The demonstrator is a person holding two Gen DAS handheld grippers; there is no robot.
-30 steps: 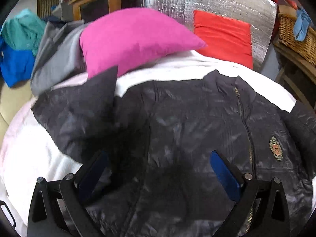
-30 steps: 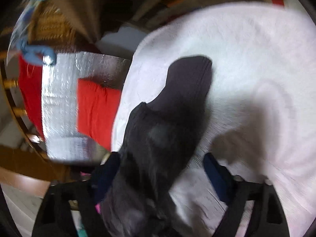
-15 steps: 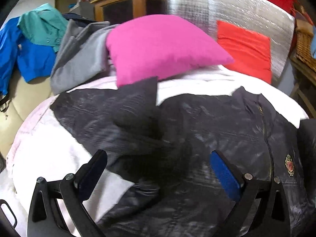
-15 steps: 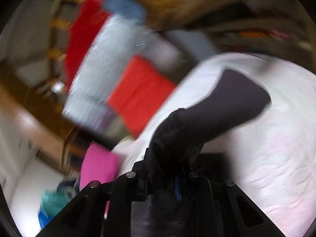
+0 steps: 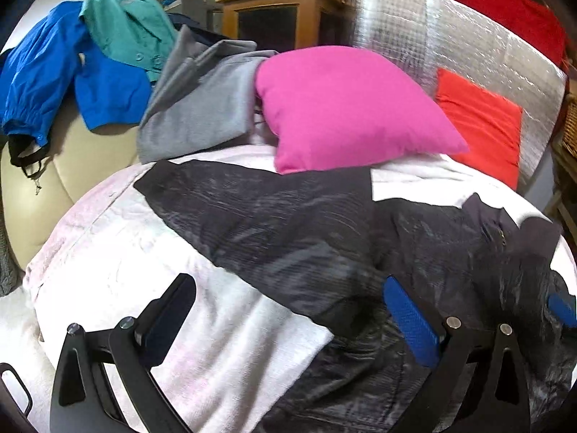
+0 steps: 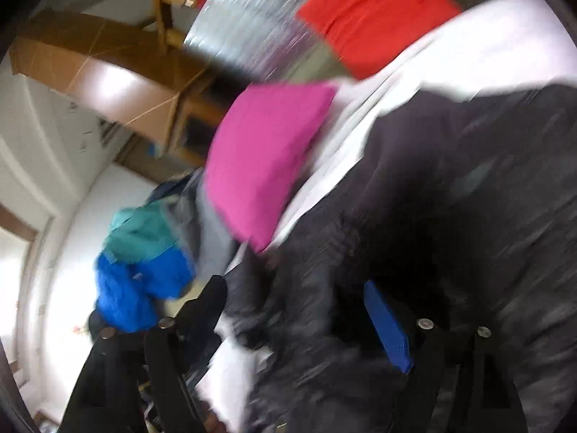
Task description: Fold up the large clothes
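Observation:
A black quilted jacket point(image 5: 310, 238) lies spread on the white bed cover point(image 5: 119, 252), one sleeve stretched out to the left. My left gripper point(image 5: 288, 317) is open, low over the jacket's left edge, holding nothing. In the blurred right wrist view the jacket point(image 6: 450, 216) fills the right half. My right gripper point(image 6: 299, 321) is open with jacket fabric lying loosely between its fingers. A blue pad point(image 5: 560, 308) of the right gripper shows at the left wrist view's right edge.
A pink pillow point(image 5: 346, 104) and a red cushion point(image 5: 483, 122) sit at the head of the bed against silver foil padding point(image 5: 432, 29). Grey point(image 5: 202, 101), teal point(image 5: 130, 21) and blue garments point(image 5: 54, 75) are piled at the back left. A wooden cabinet point(image 5: 274, 11) stands behind.
My right gripper, shut on the jacket sleeve half a second ago, has opened and swung over the jacket body. My left gripper has shifted left; the left sleeve now lies flat.

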